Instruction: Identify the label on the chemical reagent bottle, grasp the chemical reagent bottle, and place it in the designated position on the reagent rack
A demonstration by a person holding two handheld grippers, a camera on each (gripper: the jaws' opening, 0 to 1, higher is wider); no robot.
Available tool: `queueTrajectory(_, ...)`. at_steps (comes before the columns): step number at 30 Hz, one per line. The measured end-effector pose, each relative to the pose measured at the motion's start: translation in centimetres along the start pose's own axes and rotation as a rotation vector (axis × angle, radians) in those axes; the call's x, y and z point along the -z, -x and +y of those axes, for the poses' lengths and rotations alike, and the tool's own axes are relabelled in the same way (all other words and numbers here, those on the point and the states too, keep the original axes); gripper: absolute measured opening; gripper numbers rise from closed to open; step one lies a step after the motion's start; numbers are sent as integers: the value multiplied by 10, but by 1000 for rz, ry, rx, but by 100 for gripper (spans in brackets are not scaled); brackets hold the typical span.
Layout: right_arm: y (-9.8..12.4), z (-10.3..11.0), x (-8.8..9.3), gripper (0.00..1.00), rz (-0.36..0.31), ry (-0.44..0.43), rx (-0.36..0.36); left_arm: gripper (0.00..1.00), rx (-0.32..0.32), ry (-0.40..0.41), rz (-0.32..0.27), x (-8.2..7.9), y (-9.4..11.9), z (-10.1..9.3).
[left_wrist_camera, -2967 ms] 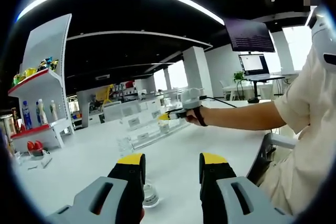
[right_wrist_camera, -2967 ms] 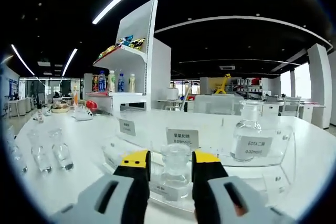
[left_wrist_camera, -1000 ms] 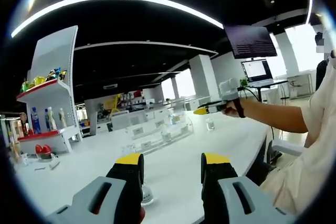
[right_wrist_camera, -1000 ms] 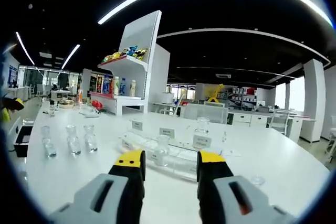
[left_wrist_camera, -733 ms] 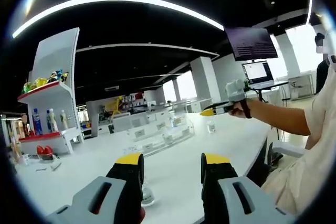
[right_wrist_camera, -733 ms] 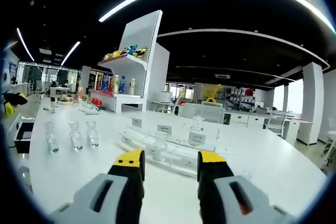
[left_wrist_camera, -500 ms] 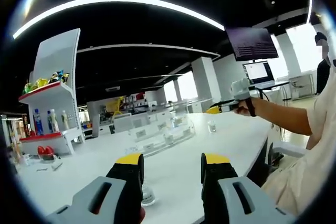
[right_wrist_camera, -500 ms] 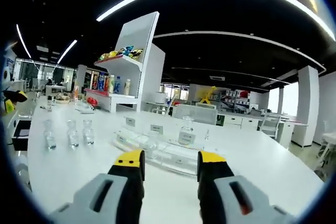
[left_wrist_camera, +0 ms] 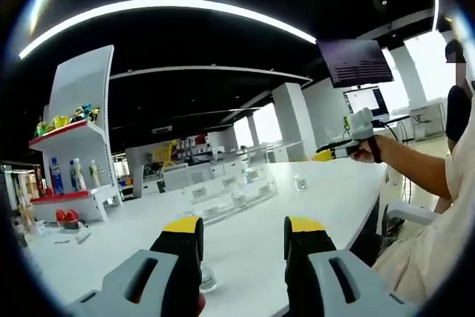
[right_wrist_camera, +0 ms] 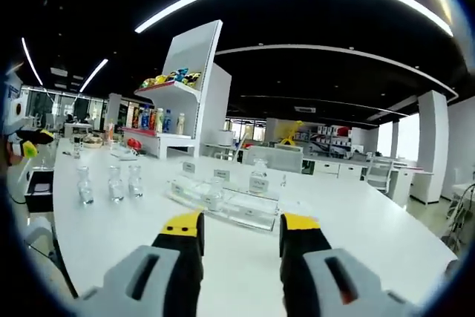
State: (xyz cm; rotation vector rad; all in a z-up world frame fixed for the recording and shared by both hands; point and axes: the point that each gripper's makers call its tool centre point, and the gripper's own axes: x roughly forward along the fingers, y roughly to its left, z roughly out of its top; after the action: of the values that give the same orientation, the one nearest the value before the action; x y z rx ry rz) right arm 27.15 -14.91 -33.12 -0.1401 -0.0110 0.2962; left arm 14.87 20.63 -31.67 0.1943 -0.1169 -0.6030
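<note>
A long white surface (right_wrist_camera: pixel 356 228) in an open-plan lab. The clear reagent rack (right_wrist_camera: pixel 226 202) holds two bottles mid-surface; three more bottles (right_wrist_camera: pixel 111 182) wait toward the left edge. Both the right gripper (right_wrist_camera: pixel 239 229) and left gripper (left_wrist_camera: pixel 241 229) stand wide, empty. Risk: distant labels invite misreading.

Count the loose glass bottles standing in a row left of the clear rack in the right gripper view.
3: left bottle, middle bottle and right bottle, side by side on the white table. Others may be hidden.
</note>
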Motion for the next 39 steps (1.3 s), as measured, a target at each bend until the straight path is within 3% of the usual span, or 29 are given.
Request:
queueTrajectory(10,33,0,-3,41,-25,-16,13,44,-6,-25,-6,-7,5,-1)
queueTrajectory(25,58,-9,12,43,-5,-30,49,44,-54,-11,-4,-4,7,21)
queueTrajectory(36,75,-12,18,43,5,-36,58,44,-66,-12,-10,-5,14,22)
queueTrajectory(39,81,-22,22,43,14,-56,65,44,-87,-9,1,-2,18,28)
